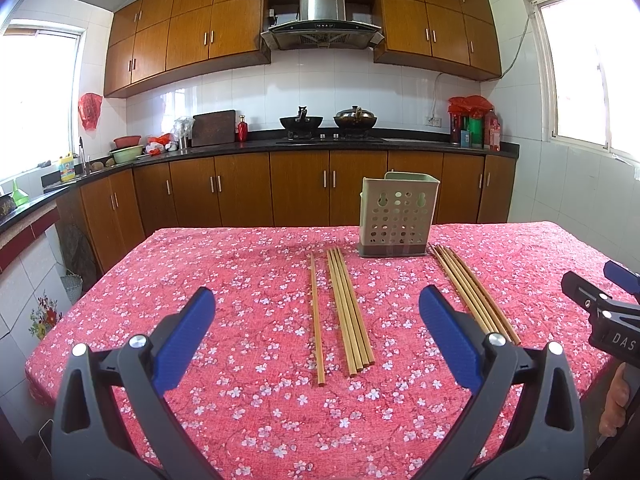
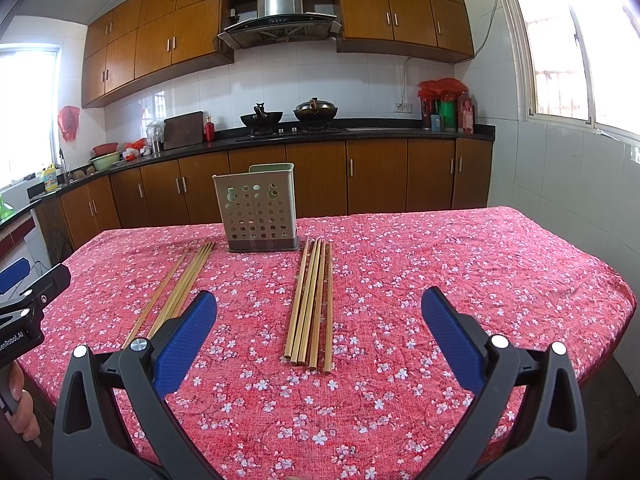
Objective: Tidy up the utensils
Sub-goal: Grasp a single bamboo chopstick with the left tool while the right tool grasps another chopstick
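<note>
Two groups of bamboo chopsticks lie on a red floral tablecloth in front of a beige perforated utensil holder (image 1: pixel 398 216), which stands upright and also shows in the right wrist view (image 2: pixel 259 212). The left group (image 1: pixel 346 310) lies ahead of my left gripper (image 1: pixel 316 312), with one stick (image 1: pixel 316 320) apart on its left. The right group (image 2: pixel 310 304) lies ahead of my right gripper (image 2: pixel 318 312); it shows in the left wrist view (image 1: pixel 474 294) too. Both grippers are open, empty and held above the table's near part. The left group also appears at left in the right wrist view (image 2: pixel 176 292).
The table (image 1: pixel 160 280) has its left edge beside a tiled wall and its far edge toward the kitchen cabinets. A counter (image 1: pixel 320 142) with two woks, bottles and bowls runs along the back. The right gripper's body (image 1: pixel 608 312) shows at the right edge.
</note>
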Action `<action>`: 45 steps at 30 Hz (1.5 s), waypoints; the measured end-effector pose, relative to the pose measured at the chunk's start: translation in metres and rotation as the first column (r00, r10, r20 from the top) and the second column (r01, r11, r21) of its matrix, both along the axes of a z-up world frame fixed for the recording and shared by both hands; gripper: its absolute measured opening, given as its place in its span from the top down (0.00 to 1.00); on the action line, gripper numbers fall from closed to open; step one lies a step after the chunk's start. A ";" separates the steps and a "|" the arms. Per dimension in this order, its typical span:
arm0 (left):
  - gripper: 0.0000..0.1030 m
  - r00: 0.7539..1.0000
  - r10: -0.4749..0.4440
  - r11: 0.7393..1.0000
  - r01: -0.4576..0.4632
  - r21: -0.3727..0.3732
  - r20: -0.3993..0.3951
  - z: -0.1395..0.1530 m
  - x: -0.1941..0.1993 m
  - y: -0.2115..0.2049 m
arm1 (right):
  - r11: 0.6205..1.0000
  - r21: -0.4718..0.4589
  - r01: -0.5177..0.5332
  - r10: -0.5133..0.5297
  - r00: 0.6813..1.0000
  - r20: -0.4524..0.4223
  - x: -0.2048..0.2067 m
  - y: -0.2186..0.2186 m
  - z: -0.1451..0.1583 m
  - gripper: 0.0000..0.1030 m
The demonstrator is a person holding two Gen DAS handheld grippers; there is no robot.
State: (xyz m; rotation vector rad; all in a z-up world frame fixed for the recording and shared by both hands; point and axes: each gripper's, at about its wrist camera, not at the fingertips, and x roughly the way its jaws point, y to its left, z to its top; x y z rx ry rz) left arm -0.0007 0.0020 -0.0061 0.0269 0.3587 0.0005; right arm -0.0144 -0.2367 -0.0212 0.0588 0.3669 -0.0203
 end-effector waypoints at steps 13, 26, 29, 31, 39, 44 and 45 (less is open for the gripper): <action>0.04 0.969 0.147 0.989 -0.147 0.011 -0.199 -0.025 0.070 0.038 | 0.997 0.051 0.053 -0.039 0.968 -0.246 0.082 -0.031 -0.026 0.39; 0.44 0.903 0.042 0.996 -0.073 -0.055 -0.428 -0.059 0.148 0.049 | 0.999 0.044 0.013 0.012 0.857 -0.515 0.170 -0.026 -0.081 0.92; 0.54 0.887 -0.001 0.997 -0.036 -0.071 -0.462 -0.066 0.163 0.043 | 0.998 0.051 0.024 0.005 0.859 -0.511 0.171 -0.032 -0.080 0.92; 0.64 0.873 -0.031 0.996 -0.013 -0.087 -0.486 -0.071 0.170 0.037 | 0.998 0.047 0.030 -0.002 0.860 -0.510 0.172 -0.034 -0.080 0.92; 0.87 0.822 -0.099 0.994 0.051 -0.101 -0.561 -0.089 0.183 0.017 | 1.000 0.019 0.013 -0.001 0.867 -0.499 0.175 -0.031 -0.081 0.92; 0.92 0.830 -0.072 0.997 0.039 -0.070 -0.553 -0.088 0.198 0.018 | 1.000 0.007 -0.003 0.006 0.869 -0.495 0.186 -0.034 -0.082 0.92; 0.92 0.830 -0.068 0.997 0.036 -0.069 -0.553 -0.088 0.203 0.021 | 1.000 0.007 -0.001 0.004 0.870 -0.494 0.189 -0.036 -0.082 0.92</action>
